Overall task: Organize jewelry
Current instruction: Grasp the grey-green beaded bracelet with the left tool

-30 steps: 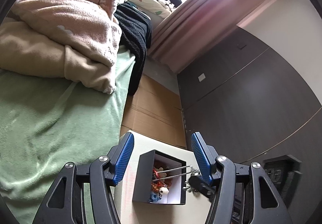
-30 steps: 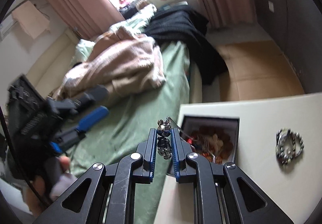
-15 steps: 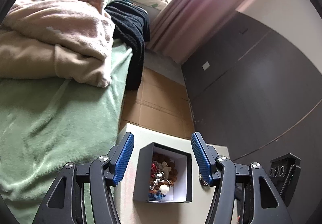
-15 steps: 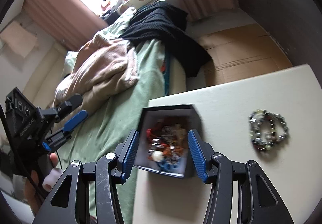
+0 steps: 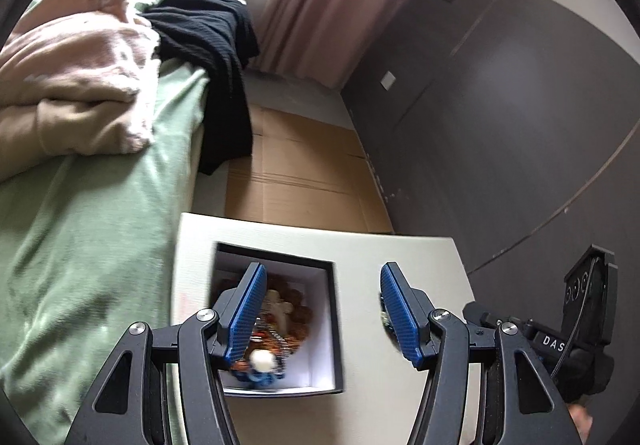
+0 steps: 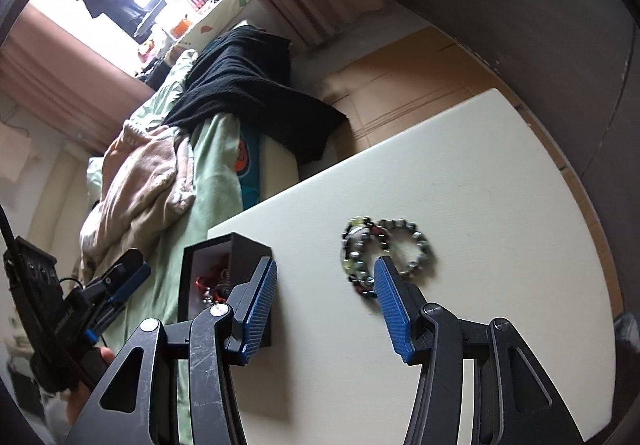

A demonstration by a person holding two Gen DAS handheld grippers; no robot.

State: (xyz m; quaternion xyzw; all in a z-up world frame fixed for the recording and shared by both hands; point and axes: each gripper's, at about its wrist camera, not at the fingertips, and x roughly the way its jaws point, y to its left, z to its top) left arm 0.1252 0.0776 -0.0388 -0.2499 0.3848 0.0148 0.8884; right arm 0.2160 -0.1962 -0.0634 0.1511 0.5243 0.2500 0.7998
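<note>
White table (image 6: 460,181): landmark. Black box (image 6: 244,245) sat at the table's corner nearest the bed, holding mixed beads and chains (image 5: 280,317). Two beaded bracelets (image 6: 384,249) lay on the table beside the box, apart from it. Left gripper (image 5: 320,309) stood open over the box, empty. Right gripper (image 6: 326,301) stood open between box and bracelets, empty

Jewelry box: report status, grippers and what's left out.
Both grippers open, empty: left gripper, right gripper. Jewelry box open, pieces inside. Beaded bracelets loose on table, beside box. Nothing blocking.
</note>
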